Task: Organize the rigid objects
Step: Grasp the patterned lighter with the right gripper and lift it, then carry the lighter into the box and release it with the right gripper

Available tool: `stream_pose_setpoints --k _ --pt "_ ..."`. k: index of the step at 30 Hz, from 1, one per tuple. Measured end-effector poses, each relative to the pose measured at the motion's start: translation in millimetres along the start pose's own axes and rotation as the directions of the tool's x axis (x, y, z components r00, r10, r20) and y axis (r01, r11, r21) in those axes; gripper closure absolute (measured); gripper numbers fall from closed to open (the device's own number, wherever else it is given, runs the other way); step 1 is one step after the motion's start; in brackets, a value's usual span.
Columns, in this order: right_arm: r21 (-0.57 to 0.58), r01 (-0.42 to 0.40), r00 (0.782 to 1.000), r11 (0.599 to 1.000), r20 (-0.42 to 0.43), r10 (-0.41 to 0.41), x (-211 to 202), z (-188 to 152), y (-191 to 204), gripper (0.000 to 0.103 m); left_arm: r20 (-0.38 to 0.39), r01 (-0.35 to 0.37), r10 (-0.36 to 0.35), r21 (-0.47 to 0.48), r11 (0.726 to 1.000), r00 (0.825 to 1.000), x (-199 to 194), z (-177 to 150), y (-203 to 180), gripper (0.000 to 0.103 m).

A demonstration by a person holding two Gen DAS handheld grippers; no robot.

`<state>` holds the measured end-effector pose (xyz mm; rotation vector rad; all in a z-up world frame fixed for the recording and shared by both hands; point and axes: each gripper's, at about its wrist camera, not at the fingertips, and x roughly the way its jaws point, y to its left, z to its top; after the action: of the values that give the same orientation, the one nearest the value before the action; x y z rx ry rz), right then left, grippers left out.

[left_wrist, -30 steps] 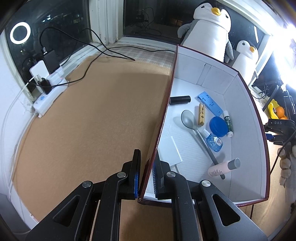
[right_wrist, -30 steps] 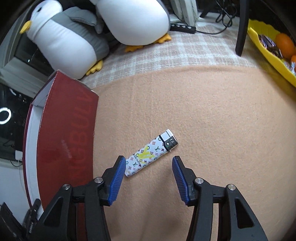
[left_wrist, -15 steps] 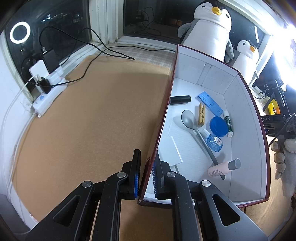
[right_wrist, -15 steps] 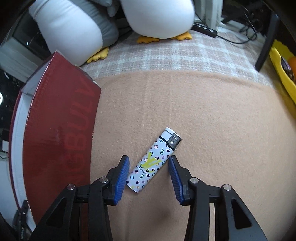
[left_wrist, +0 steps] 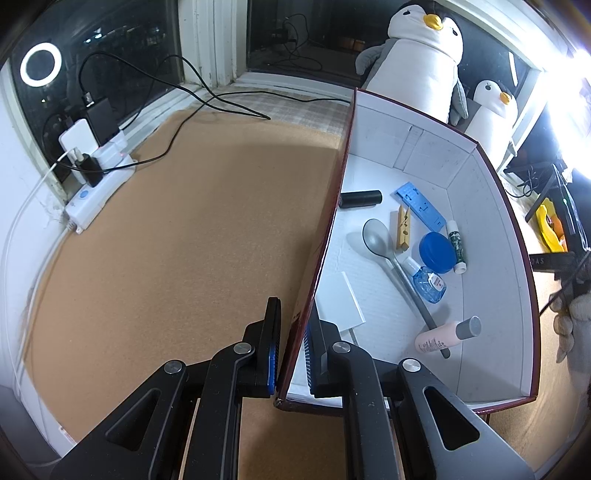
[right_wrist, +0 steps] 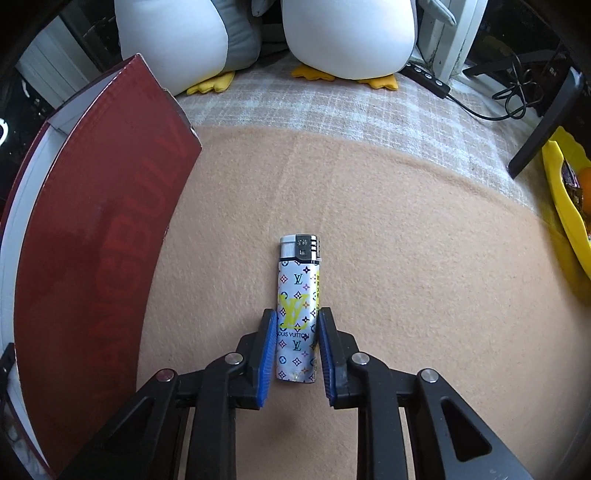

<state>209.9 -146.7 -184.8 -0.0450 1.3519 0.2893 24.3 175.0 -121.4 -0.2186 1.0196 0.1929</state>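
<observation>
My right gripper [right_wrist: 297, 317] is shut on a white patterned lighter [right_wrist: 298, 295]; its metal head points away from me over the tan blanket. My left gripper [left_wrist: 293, 314] is shut on the left wall of a red box [left_wrist: 328, 236] with a white inside. In the box lie a grey spoon [left_wrist: 384, 254], a wooden clothespin [left_wrist: 403, 232], a blue lid [left_wrist: 437, 253], a blue strip [left_wrist: 419, 205], a black cylinder [left_wrist: 360, 199], a pink bottle [left_wrist: 445, 336], a small blue bottle [left_wrist: 426, 282], a white card [left_wrist: 340, 301] and a glue stick [left_wrist: 456, 245].
The box's red outer wall [right_wrist: 99, 236] stands left of the lighter. Two penguin plush toys [right_wrist: 347, 33] sit behind on a checked cloth. A yellow tray [right_wrist: 567, 206] is at the right, beside a black leg [right_wrist: 546, 122]. A power strip with cables [left_wrist: 96, 184] lies far left.
My right gripper moved forward over the lighter and closed on it; the lighter turned from slanted to straight between the fingers. The left gripper stayed on the box wall.
</observation>
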Motion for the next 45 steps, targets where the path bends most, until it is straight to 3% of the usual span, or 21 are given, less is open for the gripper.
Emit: stream_pose_setpoints --k 5,12,17,22,29,45 --pt "0.05 -0.06 0.997 0.997 0.044 0.058 -13.6 -9.1 -11.2 0.083 0.0 -0.001 0.001 0.001 1.0 1.0 0.0 0.0 0.2 0.093" --pt "-0.011 -0.113 0.98 0.994 0.162 0.113 -79.0 -24.3 -0.9 0.083 0.003 -0.001 0.001 0.001 1.0 1.0 0.0 0.4 0.3 0.093" --pt "-0.102 -0.164 0.961 0.981 0.21 0.182 -108.6 -25.6 45.6 0.083 0.006 0.003 -0.003 0.0 1.0 1.0 -0.9 1.0 0.6 0.093" --pt "-0.188 -0.225 0.943 0.956 0.205 0.263 -121.9 -33.6 98.7 0.083 0.013 0.008 -0.008 -0.001 1.0 1.0 -3.9 -0.2 1.6 0.093" --pt "-0.262 -0.291 0.927 0.92 0.161 0.339 -118.9 -50.5 157.3 0.083 0.021 0.012 -0.012 -0.004 1.0 1.0 -6.6 -1.5 2.3 0.093" --pt "-0.289 -0.254 0.951 0.923 0.097 0.292 -71.5 -57.3 204.3 0.083 0.024 0.017 -0.017 0.0 1.0 1.0 -8.0 -2.3 1.9 0.092"
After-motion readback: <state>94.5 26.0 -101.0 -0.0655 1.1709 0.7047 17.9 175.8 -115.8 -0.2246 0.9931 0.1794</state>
